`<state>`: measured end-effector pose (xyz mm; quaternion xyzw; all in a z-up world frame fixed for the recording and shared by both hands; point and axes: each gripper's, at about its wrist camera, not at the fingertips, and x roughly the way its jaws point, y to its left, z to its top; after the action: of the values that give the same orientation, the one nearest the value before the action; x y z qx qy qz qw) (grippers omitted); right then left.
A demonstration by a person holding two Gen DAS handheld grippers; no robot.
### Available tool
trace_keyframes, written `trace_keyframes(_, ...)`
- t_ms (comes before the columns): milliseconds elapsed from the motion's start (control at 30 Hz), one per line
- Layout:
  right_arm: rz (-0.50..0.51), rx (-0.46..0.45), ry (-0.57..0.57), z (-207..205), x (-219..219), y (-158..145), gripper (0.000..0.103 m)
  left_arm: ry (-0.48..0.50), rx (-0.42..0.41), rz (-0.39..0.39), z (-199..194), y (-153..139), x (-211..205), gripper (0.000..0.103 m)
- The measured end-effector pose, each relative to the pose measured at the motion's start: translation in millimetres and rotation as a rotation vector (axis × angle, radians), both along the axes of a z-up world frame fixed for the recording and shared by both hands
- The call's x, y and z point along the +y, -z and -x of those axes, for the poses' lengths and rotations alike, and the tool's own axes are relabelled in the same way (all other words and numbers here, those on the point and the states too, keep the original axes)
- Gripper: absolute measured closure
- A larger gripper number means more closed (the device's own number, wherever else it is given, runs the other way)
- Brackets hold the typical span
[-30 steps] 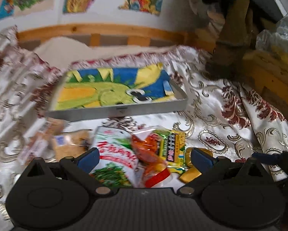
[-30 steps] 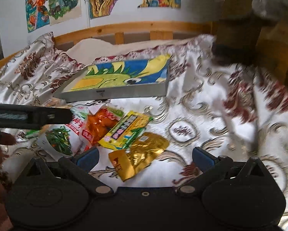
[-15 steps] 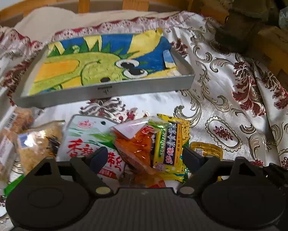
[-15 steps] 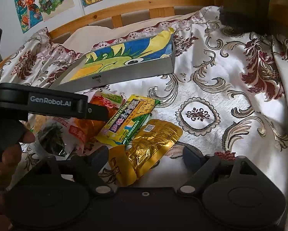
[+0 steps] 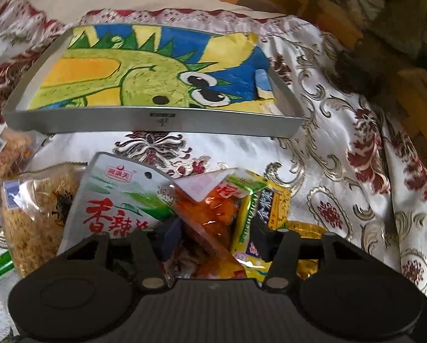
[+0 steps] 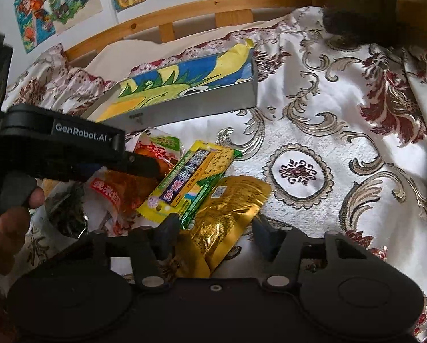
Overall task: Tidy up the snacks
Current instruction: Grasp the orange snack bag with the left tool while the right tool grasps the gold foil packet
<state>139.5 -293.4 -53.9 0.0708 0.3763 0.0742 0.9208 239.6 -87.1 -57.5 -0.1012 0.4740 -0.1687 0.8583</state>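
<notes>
A heap of snack packets lies on the patterned bedspread, in front of a shallow metal tray lined with a dinosaur drawing.

Going from the left, there is a clear packet of shredded dried snack, then a white pouch with red characters, partly under the others. Beside it sits the orange packet, and the left tongs are down over it, their two dark fingers on either side and partly narrowed; I cannot tell whether they are actually gripping it. From the other side, the black body of those tongs reaches in over the pile, with the person's fingers on the handle.

Next to the right comes a yellow and green bar, lying slantwise and overlapping a gold foil pouch. The right tongs are spread, straddling the near end of that gold pouch, with a gap showing between its foil and the right finger.

Further right is only bedspread, and behind it a wooden bed rail.
</notes>
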Motion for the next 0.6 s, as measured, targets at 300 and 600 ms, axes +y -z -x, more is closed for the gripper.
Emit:
trace_keyframes(300,0.018,-0.008,0.011,-5.6,1.4,5.0,0.048,-0.017,-0.003,-0.114,-7.1,9.4,-21.5,0.056)
trace_keyframes(600,0.031,-0.034,-0.009,-1.8,9.3,4.0,0.067,-0.047,-0.041,-0.107,7.1,9.8,-20.5,0.06)
